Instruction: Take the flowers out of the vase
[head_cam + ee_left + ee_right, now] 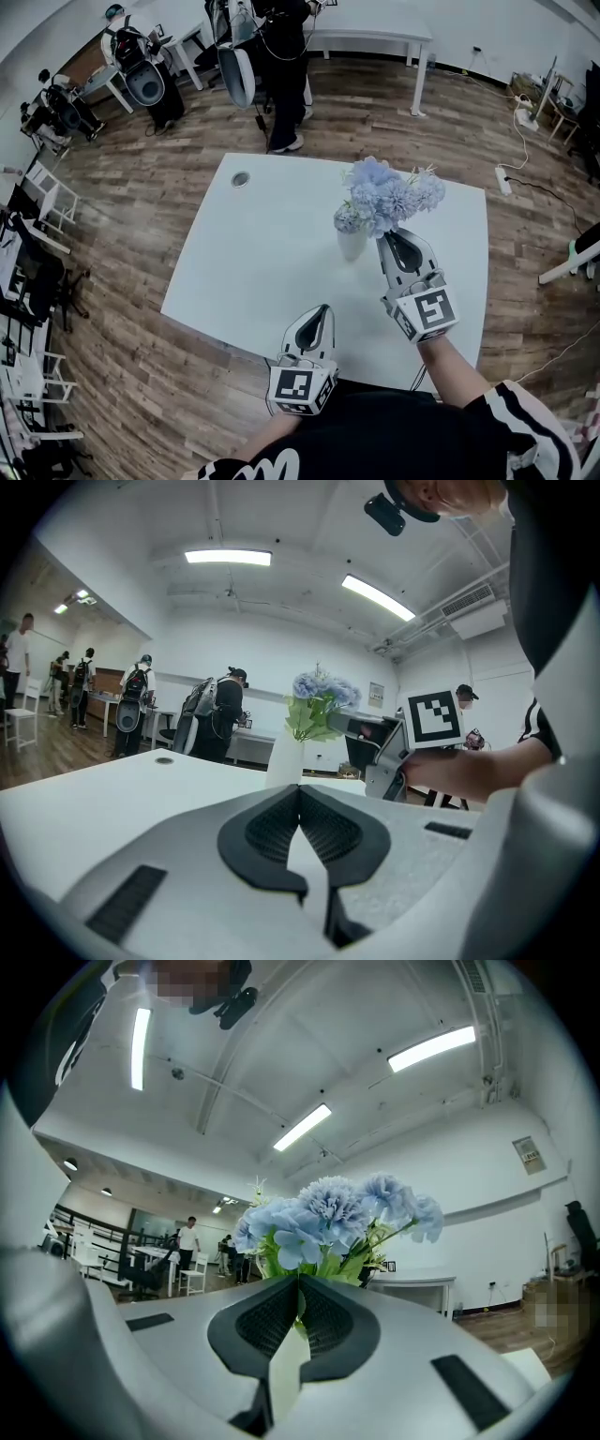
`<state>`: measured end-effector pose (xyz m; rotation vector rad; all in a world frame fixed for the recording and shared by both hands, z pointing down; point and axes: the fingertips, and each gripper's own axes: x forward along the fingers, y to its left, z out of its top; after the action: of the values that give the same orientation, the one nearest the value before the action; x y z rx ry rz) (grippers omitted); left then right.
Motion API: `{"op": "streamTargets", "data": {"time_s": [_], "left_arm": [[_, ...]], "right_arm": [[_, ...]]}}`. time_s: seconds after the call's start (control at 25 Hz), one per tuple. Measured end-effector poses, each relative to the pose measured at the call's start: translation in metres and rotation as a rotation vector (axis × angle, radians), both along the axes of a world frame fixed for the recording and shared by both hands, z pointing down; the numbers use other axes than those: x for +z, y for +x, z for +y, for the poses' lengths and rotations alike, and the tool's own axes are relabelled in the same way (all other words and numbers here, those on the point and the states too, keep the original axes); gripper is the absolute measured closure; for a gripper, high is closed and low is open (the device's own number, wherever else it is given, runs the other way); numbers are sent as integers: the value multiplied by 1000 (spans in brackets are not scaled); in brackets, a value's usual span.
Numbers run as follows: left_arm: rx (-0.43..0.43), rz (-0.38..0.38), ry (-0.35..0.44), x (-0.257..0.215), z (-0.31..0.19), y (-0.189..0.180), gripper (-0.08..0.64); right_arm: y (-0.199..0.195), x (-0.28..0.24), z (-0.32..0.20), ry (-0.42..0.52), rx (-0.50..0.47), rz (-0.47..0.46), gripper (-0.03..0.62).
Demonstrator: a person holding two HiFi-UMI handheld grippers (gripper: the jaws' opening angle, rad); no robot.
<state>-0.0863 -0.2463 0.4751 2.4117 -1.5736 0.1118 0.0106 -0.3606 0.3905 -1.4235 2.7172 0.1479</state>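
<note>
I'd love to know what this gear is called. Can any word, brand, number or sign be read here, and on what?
No text can be read anywhere.
Left marker cube, right marker cube: square patterns only, no letters.
Wall sign: too small to read.
Wall poster: too small to read.
White shirt print: cut off, unreadable.

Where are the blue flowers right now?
In the head view the blue flowers stand in the white vase on the table, right of its middle, their stems pinched by the right gripper.
</note>
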Motion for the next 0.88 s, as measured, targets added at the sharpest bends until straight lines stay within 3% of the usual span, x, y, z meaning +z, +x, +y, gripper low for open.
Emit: {"op": "streamTargets", "data": {"time_s": [0.88], "left_arm": [[-10, 9, -11, -1, 3, -3, 555]], "right_arm": [[-7, -45, 5, 89, -9, 6, 574]]}}
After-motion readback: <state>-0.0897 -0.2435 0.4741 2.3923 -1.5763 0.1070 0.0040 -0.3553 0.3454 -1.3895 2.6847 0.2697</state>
